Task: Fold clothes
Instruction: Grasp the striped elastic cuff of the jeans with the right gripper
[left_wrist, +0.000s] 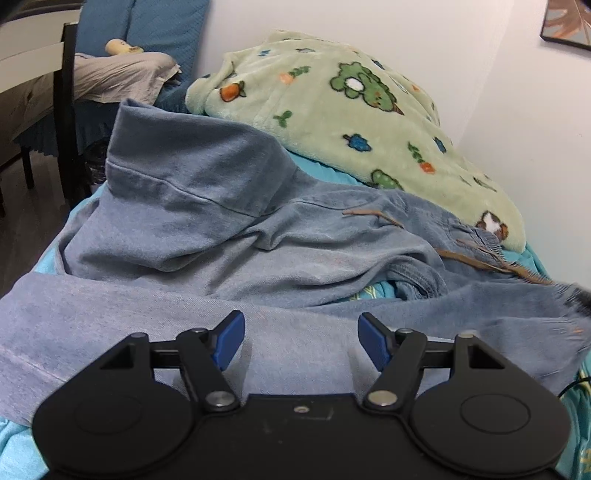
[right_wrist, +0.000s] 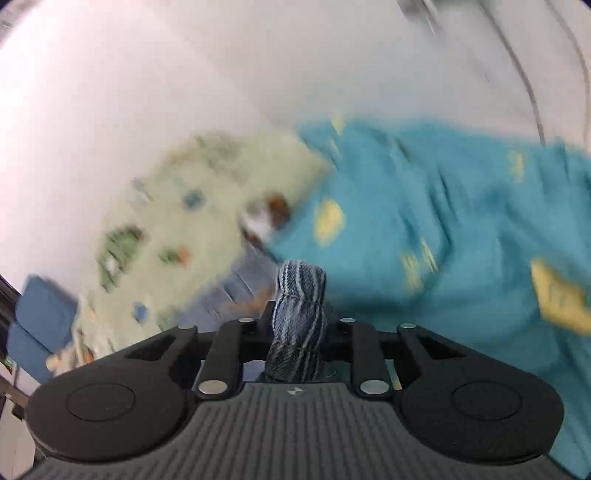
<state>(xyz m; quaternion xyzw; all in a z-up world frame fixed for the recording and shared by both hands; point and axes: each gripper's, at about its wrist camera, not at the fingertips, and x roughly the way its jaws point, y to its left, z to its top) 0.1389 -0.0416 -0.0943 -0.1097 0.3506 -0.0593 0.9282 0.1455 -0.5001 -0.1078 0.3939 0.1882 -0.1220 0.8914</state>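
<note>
Just ahead of the spread left hand-held gripper (left_wrist: 301, 341) lie rumpled jeans (left_wrist: 229, 236)

No legible text, label, brand name or number appears in either view; the only mark is a small pale emblem, too small to read, on the black body of the right gripper (right_wrist: 298, 295), and the yellow prints on the teal bedsheet (right_wrist: 461, 206) are blurred beyond reading.

jeans (left_wrist: 229, 236): 1 | green blanket (left_wrist: 332, 110): 1 | tools: 2 | framed picture (left_wrist: 567, 22): 1
</note>
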